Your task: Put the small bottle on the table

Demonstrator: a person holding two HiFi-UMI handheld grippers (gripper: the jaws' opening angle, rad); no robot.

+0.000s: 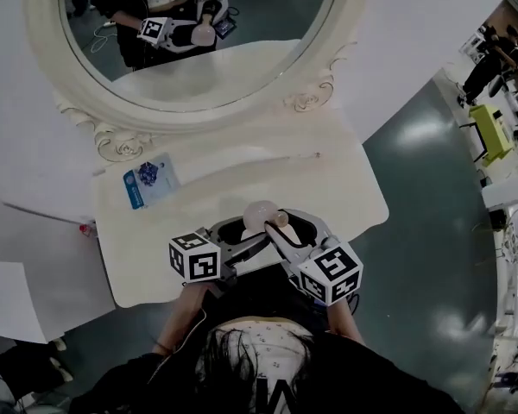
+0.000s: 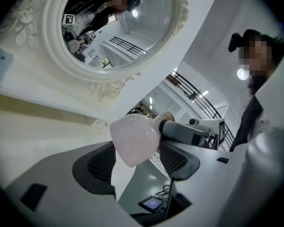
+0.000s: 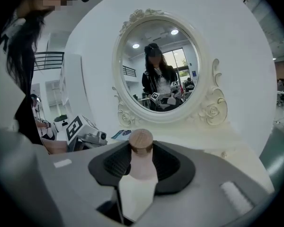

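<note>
As left tool (image 2: 139, 150) pinches small bottle (image 2: 135, 141) | right tool (image 3: 143, 152) pinches neck | only left gripper view shows base

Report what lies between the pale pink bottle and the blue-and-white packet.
Nothing; head view shows bare cream tabletop between pale pink bottle and blue-and-white packet.

Your small bottle (image 2: 135, 138) is pale pink with a brown wooden cap (image 3: 140, 141) — the left gripper (image 2: 136, 162) and right gripper (image 3: 141, 162) are grey, their marker cubes (image 1: 195, 258) black and white; cream table (image 1: 345, 198), blue-and-white packet (image 1: 151, 182).
</note>
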